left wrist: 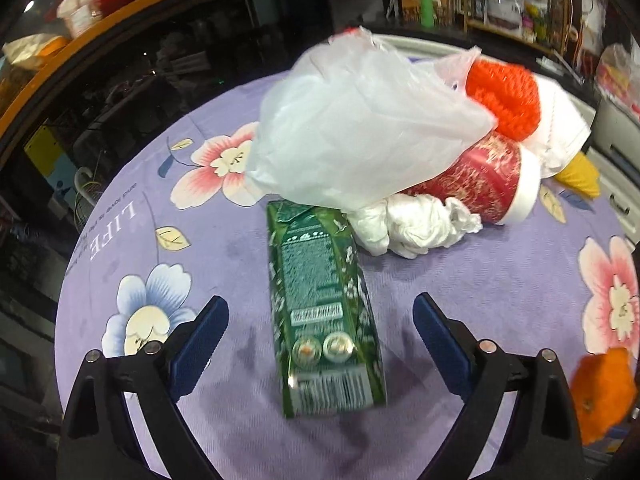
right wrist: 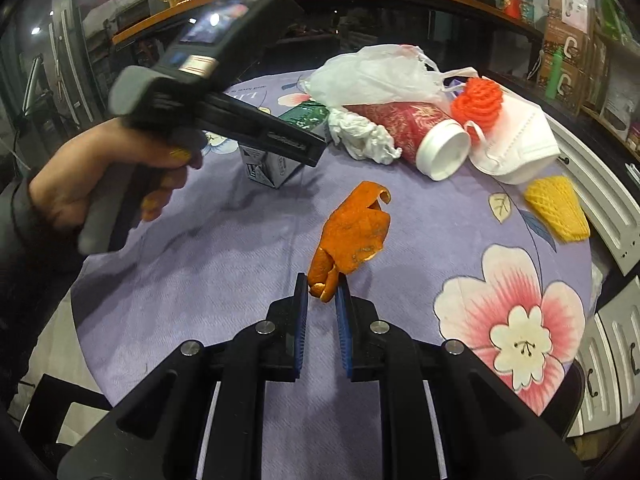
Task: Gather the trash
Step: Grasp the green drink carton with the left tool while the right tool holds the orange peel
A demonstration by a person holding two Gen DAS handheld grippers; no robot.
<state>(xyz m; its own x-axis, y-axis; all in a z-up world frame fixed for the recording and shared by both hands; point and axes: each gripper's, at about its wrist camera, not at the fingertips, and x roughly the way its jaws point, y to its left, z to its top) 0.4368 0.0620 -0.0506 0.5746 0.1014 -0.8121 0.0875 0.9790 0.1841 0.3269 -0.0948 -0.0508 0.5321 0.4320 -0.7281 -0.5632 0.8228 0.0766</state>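
Note:
A green drink carton (left wrist: 324,312) lies flat on the purple flowered cloth, between the wide-apart fingers of my left gripper (left wrist: 320,320); the blue pads do not touch it. Its far end is tucked under a white plastic bag (left wrist: 352,128). In the right wrist view my right gripper (right wrist: 323,292) is shut on the near end of an orange peel (right wrist: 352,232). A person's hand (right wrist: 100,184) holds the left gripper over the carton (right wrist: 276,152) there. A red paper cup (right wrist: 404,128) lies on its side beside a crumpled white tissue (right wrist: 360,132).
An orange foam net (right wrist: 478,100), a white face mask (right wrist: 516,140) and a yellow foam net (right wrist: 558,208) lie at the cloth's far right. A dark glass counter with an orange rim (left wrist: 120,4) runs behind the round table (right wrist: 200,280). White drawers (right wrist: 616,344) stand on the right.

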